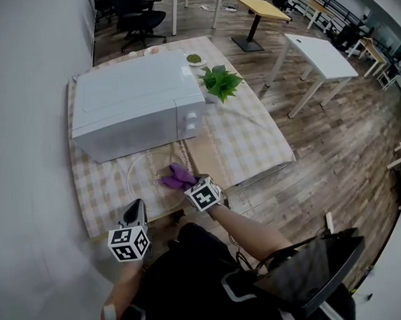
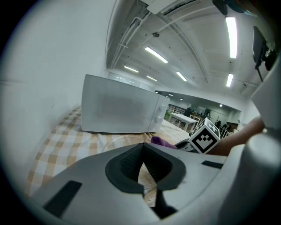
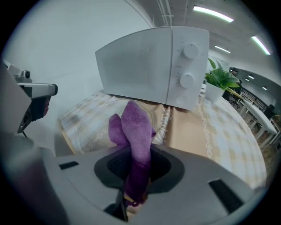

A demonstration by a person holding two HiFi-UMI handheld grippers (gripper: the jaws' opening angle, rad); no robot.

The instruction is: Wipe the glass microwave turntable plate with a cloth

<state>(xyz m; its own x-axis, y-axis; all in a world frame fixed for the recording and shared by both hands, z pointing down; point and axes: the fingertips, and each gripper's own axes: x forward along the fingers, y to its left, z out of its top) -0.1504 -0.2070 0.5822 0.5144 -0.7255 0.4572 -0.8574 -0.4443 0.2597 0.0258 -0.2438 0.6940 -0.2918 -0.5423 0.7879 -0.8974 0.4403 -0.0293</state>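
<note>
A white microwave stands closed on a checked tablecloth. Just beside its right corner is a green plant, and behind it a small bowl. Farther away, on the wood floor, stand a white table and office chairs

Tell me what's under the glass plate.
Through the plate the checked tablecloth shows beneath it. The cloth covers part of the plate, so what lies under that part cannot be seen.
</note>
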